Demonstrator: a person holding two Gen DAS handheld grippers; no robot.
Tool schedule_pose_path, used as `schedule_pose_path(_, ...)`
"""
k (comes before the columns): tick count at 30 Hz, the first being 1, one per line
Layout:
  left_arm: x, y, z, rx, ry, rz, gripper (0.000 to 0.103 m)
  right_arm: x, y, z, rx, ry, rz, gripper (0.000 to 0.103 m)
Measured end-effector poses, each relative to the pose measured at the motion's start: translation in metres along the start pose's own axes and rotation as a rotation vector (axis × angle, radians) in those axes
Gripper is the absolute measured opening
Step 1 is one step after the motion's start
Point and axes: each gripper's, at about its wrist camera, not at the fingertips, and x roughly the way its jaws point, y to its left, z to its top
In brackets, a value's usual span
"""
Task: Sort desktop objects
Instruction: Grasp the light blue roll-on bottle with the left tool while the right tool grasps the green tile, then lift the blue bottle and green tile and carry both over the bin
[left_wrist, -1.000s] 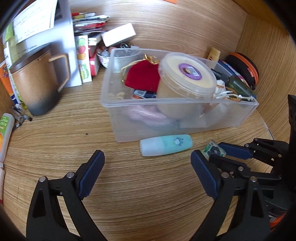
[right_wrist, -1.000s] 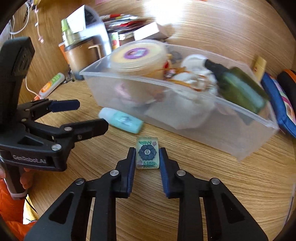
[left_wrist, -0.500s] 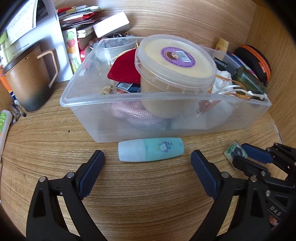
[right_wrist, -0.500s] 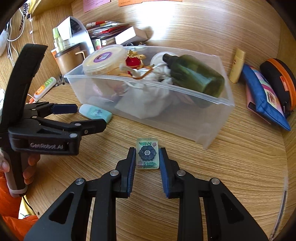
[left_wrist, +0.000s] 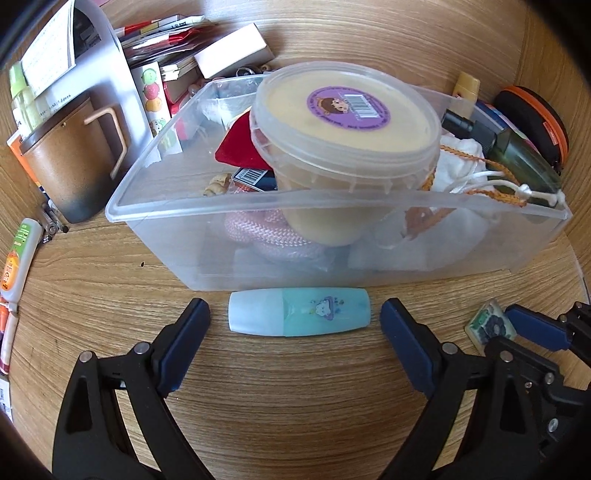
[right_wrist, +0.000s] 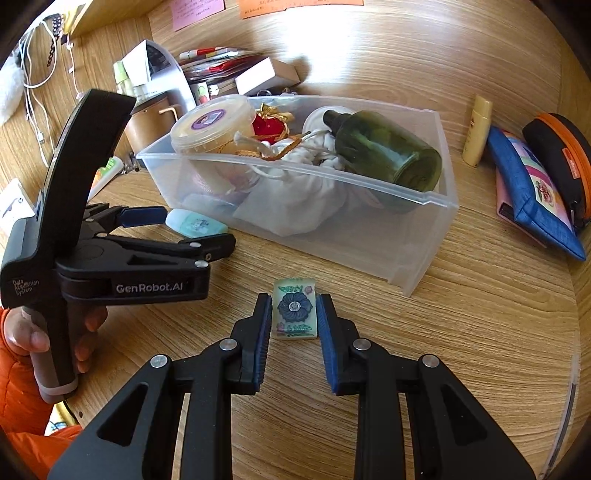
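Left tongs (left_wrist: 295, 332) stand wide open, straddling the pale-blue capped plastic tube (left_wrist: 298, 312), which lies crosswise just before the clear plastic bin (left_wrist: 332, 206). Right tongs (right_wrist: 293, 319) clamp the small flower-printed tile (right_wrist: 294, 313).

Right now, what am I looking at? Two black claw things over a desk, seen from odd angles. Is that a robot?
No robot: a person holds a two-finger tool in each hand, each carrying a wide-angle camera looking along its fingers. One picture comes from the left gripper, open around a pale green tube lying on the wooden desk beside a clear plastic bin. The other comes from the right gripper, shut on a small flower-printed tile. In the bin sit a lidded tub, a dark green bottle and a white pouch.
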Motion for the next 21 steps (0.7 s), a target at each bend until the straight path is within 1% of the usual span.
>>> schedule_pose_path(2,-0.001,0.000,0.000,-0.001,-0.004,-0.004,0.089,0.002,0.001,-0.001,-0.006,0.010,-0.005,0.023)
schedule_pose_path(3,-0.001,0.001,0.000,0.001,-0.008,-0.007,0.085,0.003,0.002,-0.001,-0.009,0.015,-0.008,0.023)
schedule_pose_path(4,-0.002,0.000,-0.001,0.003,-0.013,-0.010,0.083,0.004,0.002,0.000,-0.011,0.017,-0.009,0.023)
schedule_pose_path(6,-0.002,0.000,-0.001,0.010,-0.019,-0.016,0.074,0.007,0.003,0.001,-0.016,0.025,-0.013,0.023)
schedule_pose_path(7,-0.005,0.001,-0.002,0.015,-0.023,-0.020,0.073,0.009,0.003,0.002,-0.018,0.033,-0.011,0.023)
schedule_pose_path(8,-0.005,0.001,-0.002,0.017,-0.023,-0.023,0.073,0.012,0.004,0.002,-0.021,0.044,-0.008,0.023)
schedule_pose_path(13,-0.008,0.003,-0.004,0.019,-0.028,-0.052,0.073,0.014,0.006,0.003,-0.038,0.042,-0.019,0.022)
schedule_pose_path(16,-0.012,0.004,-0.007,0.024,-0.041,-0.060,0.073,0.010,0.005,0.003,-0.030,0.014,-0.037,0.022)
schedule_pose_path(19,-0.019,0.006,-0.011,0.037,-0.064,-0.056,0.073,0.005,0.003,0.002,-0.005,0.001,-0.029,0.022)
schedule_pose_path(21,-0.022,0.006,-0.010,0.039,-0.074,-0.066,0.073,0.002,0.004,0.003,0.001,-0.007,-0.029,0.022)
